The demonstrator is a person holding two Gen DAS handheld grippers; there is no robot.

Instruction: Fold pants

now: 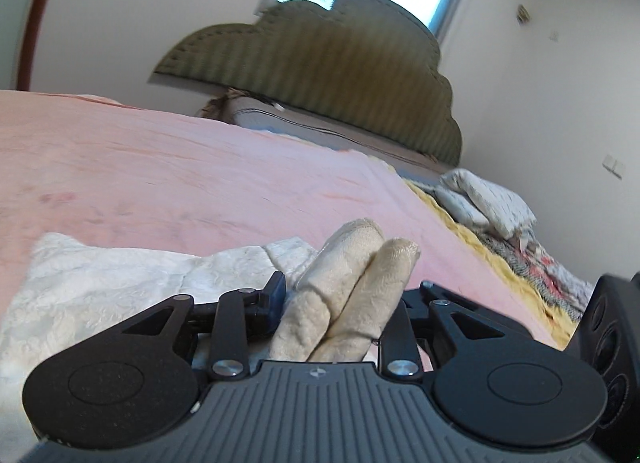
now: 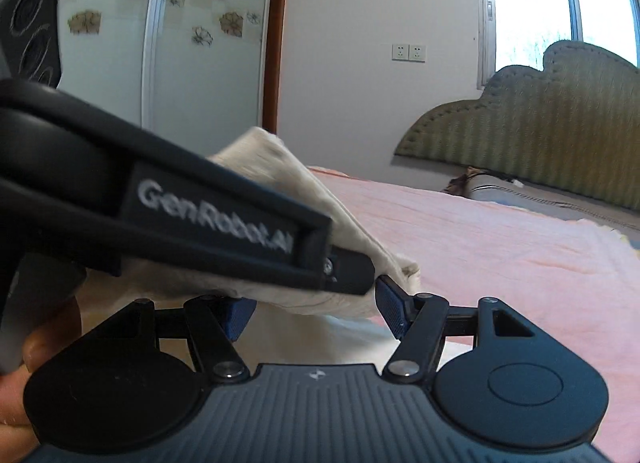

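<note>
The pants are cream-white textured cloth on a pink bedspread. In the left wrist view a folded bundle of the pants stands up between the fingers of my left gripper, which is shut on it; more of the cloth lies flat to the left. In the right wrist view my right gripper is open, its blue fingertips wide apart under the lifted pants fold. The left gripper's black body crosses just above them and hides part of the cloth.
The pink bedspread covers the bed. An olive padded headboard stands behind, under a window. A bundle of patterned bedding lies at the right edge of the bed. A hand shows at the lower left of the right wrist view.
</note>
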